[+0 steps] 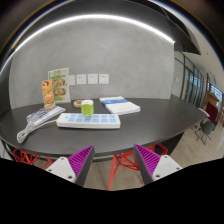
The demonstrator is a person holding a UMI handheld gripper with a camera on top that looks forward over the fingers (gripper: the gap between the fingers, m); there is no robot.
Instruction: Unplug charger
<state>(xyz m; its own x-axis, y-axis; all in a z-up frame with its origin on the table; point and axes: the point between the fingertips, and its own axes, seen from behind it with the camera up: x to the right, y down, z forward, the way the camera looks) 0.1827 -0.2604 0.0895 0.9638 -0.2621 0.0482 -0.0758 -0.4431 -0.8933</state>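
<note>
Item: dark curved surface (150, 118), seen from above and some way off by the hand-held gripper (113, 160). Contents listed left to right.

1. White bundle (38, 118), apparently cable and a small plug-like body, lying at the left end of the surface. It is too small to tell whether this is the charger, or whether it is plugged into anything.

2. Upright printed card or packet (56, 88), orange and green picture on the front, standing behind the bundle near the wall.

3. Row of white wall plates (88, 78) on the grey wall, above and just right of the card; whether they are sockets or switches cannot be told.

4. Long white tray-like object (88, 120) with blue-edged sections, lying flat near the middle of the surface, just right of the bundle.

5. Small green cup (87, 107) with a pale band, standing just behind the tray.

6. Flat white and blue stack (119, 104), book-like, lying behind and right of the tray.

7. Red-framed chairs (127, 158) tucked under the surface's near edge.

8. Glazed partition (190, 75) at the far right of the room.

Gripper state: released. Both fingers stand well apart with purple pads (80, 158) facing inward, nothing between them. All listed things lie well beyond the fingertips.
</note>
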